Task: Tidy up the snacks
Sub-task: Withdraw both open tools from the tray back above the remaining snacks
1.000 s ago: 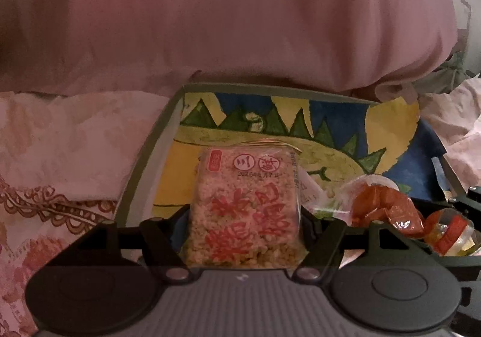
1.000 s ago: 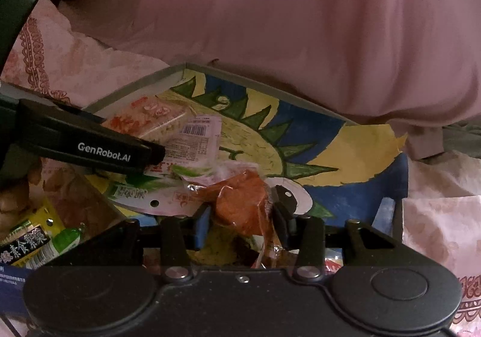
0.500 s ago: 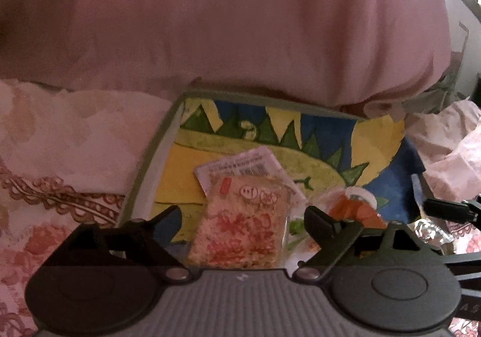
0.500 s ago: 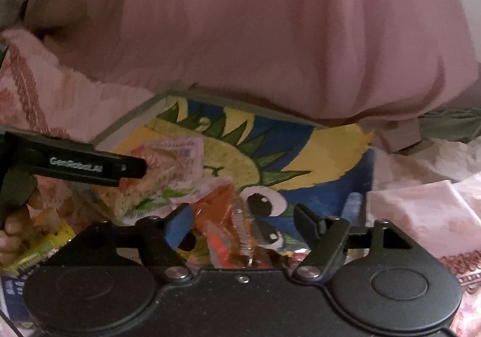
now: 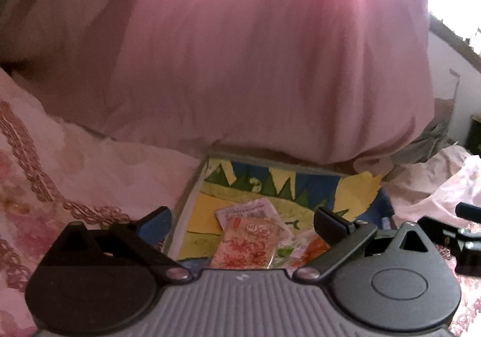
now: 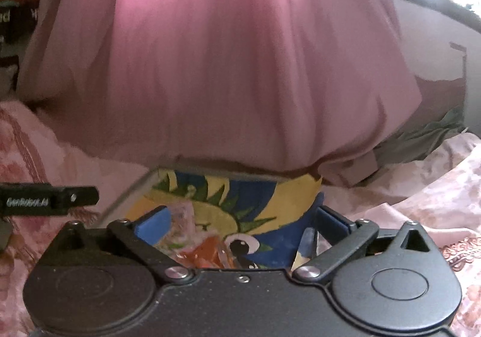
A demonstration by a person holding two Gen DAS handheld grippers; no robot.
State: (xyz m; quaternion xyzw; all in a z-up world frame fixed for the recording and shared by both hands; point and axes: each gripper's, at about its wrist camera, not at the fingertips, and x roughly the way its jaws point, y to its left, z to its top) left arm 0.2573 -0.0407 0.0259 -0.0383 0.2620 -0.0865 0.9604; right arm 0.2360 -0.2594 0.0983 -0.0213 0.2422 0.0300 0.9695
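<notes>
The clear square packet of puffed-rice cake with red lettering (image 5: 249, 243) and the orange crinkled snack pouch (image 6: 207, 254) lie in the sun-painted shallow box (image 5: 354, 189) on the bed; both placed, I judge. Left hand-held gripper (image 5: 242, 224) and right hand-held gripper (image 6: 240, 224) are opening wide, holding nothing; next, fetch another snack

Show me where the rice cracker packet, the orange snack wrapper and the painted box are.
rice cracker packet (image 5: 249, 243), left wrist view, middle of its red-printed face.
orange snack wrapper (image 6: 207, 254), right wrist view, its orange middle.
painted box (image 5: 207, 213), left wrist view, bare yellow patch of its floor.
</notes>
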